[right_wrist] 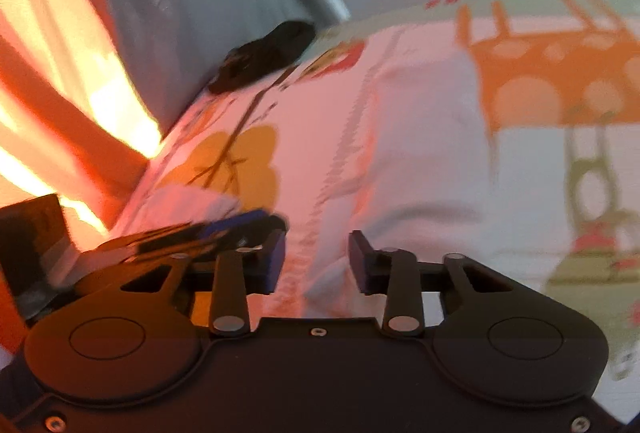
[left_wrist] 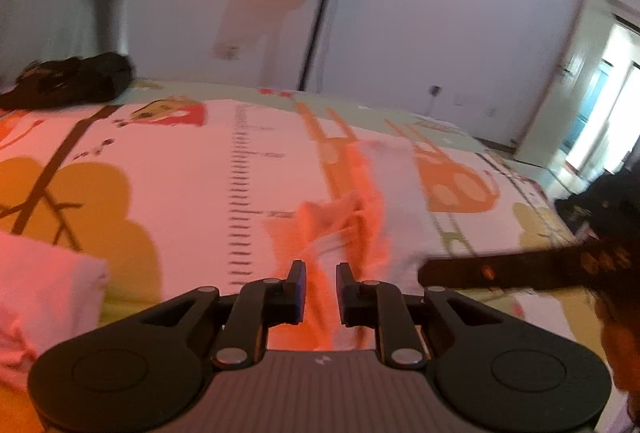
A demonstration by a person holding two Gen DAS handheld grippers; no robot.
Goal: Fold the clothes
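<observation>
cloth bunched between left gripper jaws on bed.

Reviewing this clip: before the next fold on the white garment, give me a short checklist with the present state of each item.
1. Left hand-held gripper free of cloth: ok; jaws stand apart with nothing pinched, and the garment lies beyond them.
2. Right hand-held gripper free of cloth: ok; jaws apart, nothing between the pads.
3. White garment lying flat: not ok; its near edge is bunched and rumpled.
4. Garment's full outline visible: cannot tell; both views are blurred.
5. Folded pink stack clear of the garment: ok; it sits apart at the left.
6. Black item clear of the work area: ok; it lies at the far corner of the bed.
</observation>
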